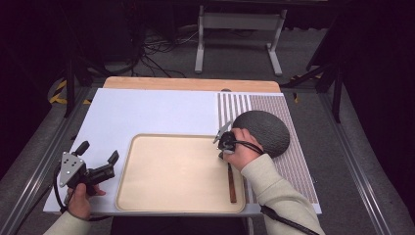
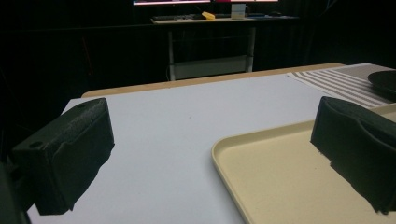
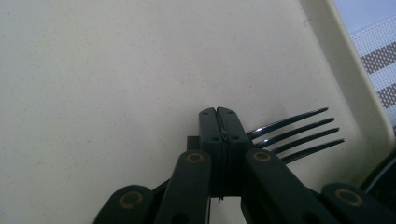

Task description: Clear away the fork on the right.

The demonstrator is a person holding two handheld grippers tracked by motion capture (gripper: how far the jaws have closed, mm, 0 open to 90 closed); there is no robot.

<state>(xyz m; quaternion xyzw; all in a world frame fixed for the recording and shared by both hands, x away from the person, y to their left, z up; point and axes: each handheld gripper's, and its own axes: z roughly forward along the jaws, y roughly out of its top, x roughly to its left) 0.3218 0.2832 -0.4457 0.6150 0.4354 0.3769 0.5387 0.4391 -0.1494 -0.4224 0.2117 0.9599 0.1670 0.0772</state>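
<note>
The right gripper [image 3: 223, 114], a black two-jaw tool in the person's right hand [image 1: 243, 152], has its jaws pressed together. In the right gripper view the two black pads meet with almost no gap, and a dark metal fork with four tines [image 3: 299, 135] comes out sideways from behind them. The tines lie low over the pale beige plastic tray [image 3: 116, 84], near its raised right rim. If the pads really clamp the fork or only stand in front of it, I cannot tell from this view.

In the high view the right gripper [image 1: 224, 142] is above the far right corner of the tray [image 1: 147, 196]. A brown wooden handle [image 1: 231, 186] runs from under the right hand toward the near edge of the tray, along the right rim; it seems to be the handle of the fork. Just beside the hand, on a striped brown and white placemat [image 1: 298, 161], rests a dark grey round plate [image 1: 266, 129].

The left gripper [image 1: 95, 159], also black, is held by the left hand [image 1: 79, 200] over the white table surface [image 1: 147, 112], just left of the tray. Its jaws stand wide apart with nothing between them, as the left gripper view shows.
</note>
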